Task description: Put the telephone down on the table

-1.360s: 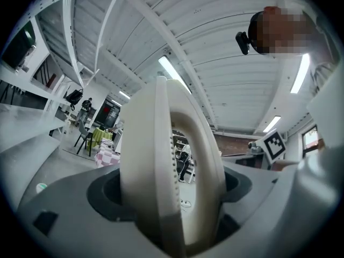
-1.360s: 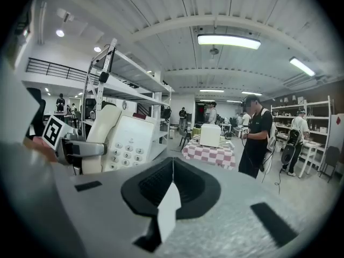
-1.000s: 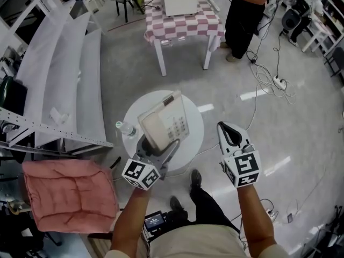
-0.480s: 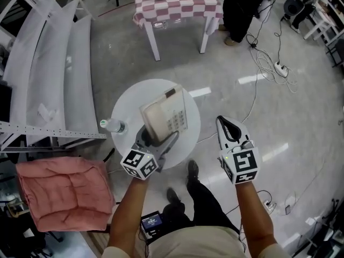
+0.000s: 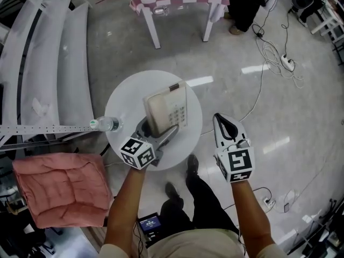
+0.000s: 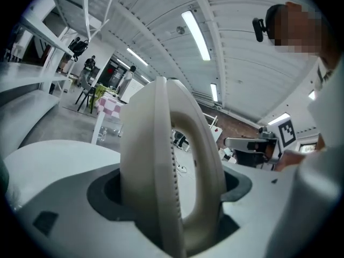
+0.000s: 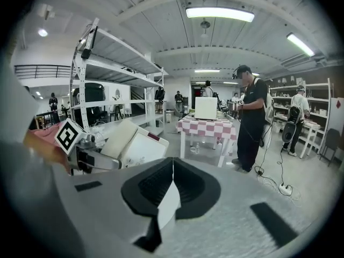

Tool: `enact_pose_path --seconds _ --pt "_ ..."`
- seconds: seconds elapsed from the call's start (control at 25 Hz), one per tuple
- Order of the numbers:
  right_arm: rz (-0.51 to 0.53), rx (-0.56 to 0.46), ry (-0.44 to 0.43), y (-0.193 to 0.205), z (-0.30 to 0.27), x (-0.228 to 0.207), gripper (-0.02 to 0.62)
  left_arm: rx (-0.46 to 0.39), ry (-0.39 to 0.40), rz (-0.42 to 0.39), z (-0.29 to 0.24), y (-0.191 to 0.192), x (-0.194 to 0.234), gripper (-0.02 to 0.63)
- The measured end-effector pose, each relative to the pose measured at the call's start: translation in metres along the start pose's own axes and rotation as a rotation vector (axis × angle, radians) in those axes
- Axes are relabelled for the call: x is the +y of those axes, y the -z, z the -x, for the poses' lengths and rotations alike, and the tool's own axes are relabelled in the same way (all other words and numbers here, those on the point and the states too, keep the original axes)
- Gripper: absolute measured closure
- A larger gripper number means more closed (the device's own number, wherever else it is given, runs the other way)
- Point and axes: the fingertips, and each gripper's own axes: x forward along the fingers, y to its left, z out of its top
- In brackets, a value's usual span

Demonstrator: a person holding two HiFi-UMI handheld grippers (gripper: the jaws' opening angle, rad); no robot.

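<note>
Polished grey workshop floor, small round white table [image 5: 124, 93]: the left gripper [image 5: 157, 134] pinches a cream, smooth-plastic telephone [image 5: 165, 107], slab-shaped, keypad up, tilted over the tabletop. Beside the table the right gripper [image 5: 219, 121] hangs with its jaws pressed together, nothing between them. A clear bottle [image 5: 105, 124] sits at the table's left edge, contents unclear.

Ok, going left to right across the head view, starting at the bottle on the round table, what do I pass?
From the left: water bottle → telephone → right tool → power strip on the floor.
</note>
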Motion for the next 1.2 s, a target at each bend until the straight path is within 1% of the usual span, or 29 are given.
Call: enact_pose_path --seconds 0.2,0.36,0.48,0.64,0.76,0.92,1.0,1.2 --pt "-0.008 -0.003 -0.021 0.011 -0.016 0.001 0.595 0.091 0.002 0.023 -0.016 0.026 0.020 0.186" --pt "-0.011 0.008 -0.031 0.019 -0.028 -0.002 0.596 0.138 0.000 0.040 -0.026 0.040 0.035 0.186" --pt "-0.012 0.016 -0.036 0.023 -0.034 -0.003 0.595 0.158 0.009 0.057 -0.030 0.045 0.043 0.186" --pt "-0.016 0.043 -0.043 0.031 -0.041 -0.002 0.596 0.170 0.040 0.097 -0.037 0.046 0.050 0.186" --pt "-0.018 0.031 -0.051 0.032 -0.045 0.000 0.596 0.171 0.049 0.154 -0.043 0.046 0.061 0.186" --pt "-0.021 0.031 -0.059 0.034 -0.048 0.005 0.595 0.150 0.014 0.231 -0.045 0.047 0.079 0.184" --pt "-0.021 0.032 -0.062 0.035 -0.049 0.006 0.596 0.151 -0.014 0.237 -0.044 0.047 0.087 0.182" --pt "-0.024 0.038 -0.067 0.038 -0.051 0.007 0.596 0.156 -0.076 0.221 -0.044 0.047 0.100 0.161"
